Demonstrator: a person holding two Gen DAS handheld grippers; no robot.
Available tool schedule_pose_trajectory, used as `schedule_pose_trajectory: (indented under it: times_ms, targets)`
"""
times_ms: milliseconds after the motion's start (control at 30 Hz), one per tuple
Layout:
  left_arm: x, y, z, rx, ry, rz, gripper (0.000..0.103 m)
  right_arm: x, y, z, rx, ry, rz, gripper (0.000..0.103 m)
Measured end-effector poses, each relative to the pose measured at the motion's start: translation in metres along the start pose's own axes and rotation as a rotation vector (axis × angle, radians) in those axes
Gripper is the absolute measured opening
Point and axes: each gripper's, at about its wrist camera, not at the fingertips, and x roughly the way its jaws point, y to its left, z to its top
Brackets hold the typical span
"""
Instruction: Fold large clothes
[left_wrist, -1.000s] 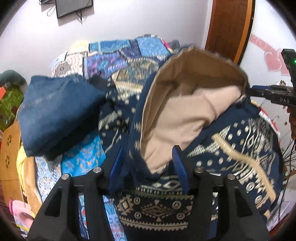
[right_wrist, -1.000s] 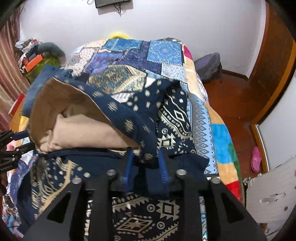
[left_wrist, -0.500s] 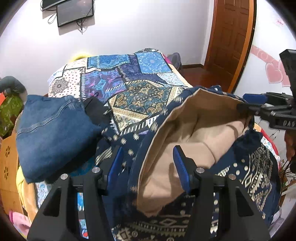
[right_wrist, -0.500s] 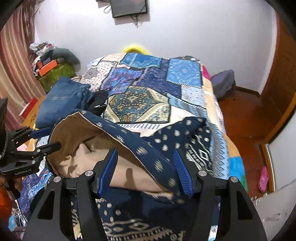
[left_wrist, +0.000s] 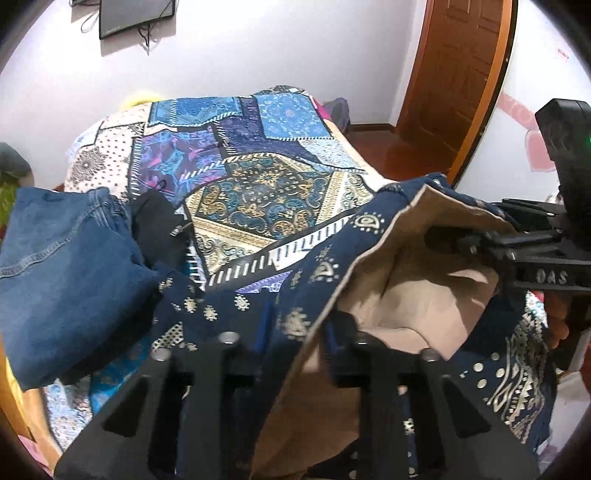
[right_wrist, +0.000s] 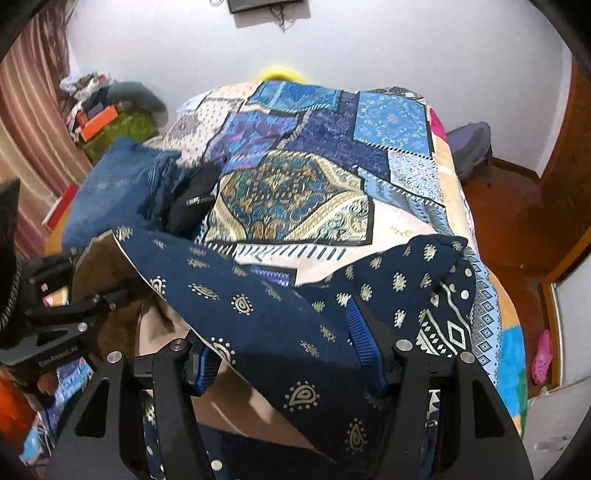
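A navy garment with gold paisley print and tan lining (left_wrist: 332, 266) is draped over both grippers at the near end of the bed. In the left wrist view my left gripper (left_wrist: 295, 332) has its jaws apart, with the cloth hanging between and over them. The right gripper's body (left_wrist: 535, 254) shows at the right. In the right wrist view the garment (right_wrist: 258, 306) lies across my right gripper (right_wrist: 284, 343), whose blue-padded jaws stand wide apart under the cloth. The left gripper (right_wrist: 70, 314) shows at the left.
A patchwork quilt (left_wrist: 258, 184) covers the bed. Folded blue jeans (left_wrist: 62, 266) and a black item (left_wrist: 159, 229) lie at its left side. A wooden door (left_wrist: 461, 74) is at the right, clutter (right_wrist: 103, 114) by the curtain at the left.
Both grippers have opened from their hold on the garment and lifted back. The garment's raised fold has sunk lower, uncovering more quilt.
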Motion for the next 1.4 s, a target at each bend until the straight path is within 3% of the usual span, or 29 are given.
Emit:
schedule_pose_trajectory:
  times_ms: [33, 100, 233, 367, 533, 767, 933, 1000, 1067, 1267, 1367, 1400]
  targets:
    - [-0.001, -0.001, 0.000, -0.002, -0.002, -0.009, 0.009, -0.002, -0.002, 0.001, 0.009, -0.009, -0.001, 0.034]
    - [-0.008, -0.002, -0.001, -0.008, -0.014, -0.041, 0.007, -0.007, -0.006, 0.002, 0.034, -0.008, 0.013, 0.017]
    - [-0.028, -0.009, -0.004, -0.016, -0.038, -0.116, 0.005, -0.022, -0.013, 0.000, 0.084, -0.031, 0.065, 0.010]
    - [-0.051, -0.020, -0.011, -0.001, -0.067, -0.151, 0.005, -0.051, -0.013, -0.008, 0.076, -0.058, 0.088, 0.009]
    - [-0.071, -0.033, -0.026, 0.022, -0.075, -0.178, 0.005, -0.081, -0.010, -0.030, 0.036, -0.067, 0.057, 0.009]
    - [-0.077, -0.056, -0.059, 0.097, 0.009, -0.153, 0.007, -0.093, -0.004, -0.071, 0.018, -0.016, 0.019, 0.009]
    - [-0.084, -0.062, -0.072, 0.134, 0.058, -0.114, 0.022, -0.090, -0.001, -0.093, 0.023, 0.028, 0.011, 0.009]
    - [-0.096, -0.062, -0.074, 0.142, 0.040, -0.087, 0.046, -0.092, 0.000, -0.095, 0.023, 0.034, 0.002, 0.009]
    - [-0.110, -0.059, -0.076, 0.137, -0.001, -0.055, 0.057, -0.097, 0.002, -0.094, 0.017, 0.033, -0.005, 0.009]
    - [-0.139, -0.035, -0.070, 0.053, -0.065, -0.029, 0.062, -0.110, 0.011, -0.088, -0.010, 0.036, -0.001, 0.012]
    - [-0.150, -0.020, -0.064, -0.002, -0.092, -0.025, 0.063, -0.118, 0.017, -0.087, -0.035, 0.026, -0.018, 0.024]
    - [-0.153, -0.015, -0.062, -0.016, -0.101, -0.018, 0.064, -0.123, 0.018, -0.087, -0.044, 0.012, -0.029, 0.033]
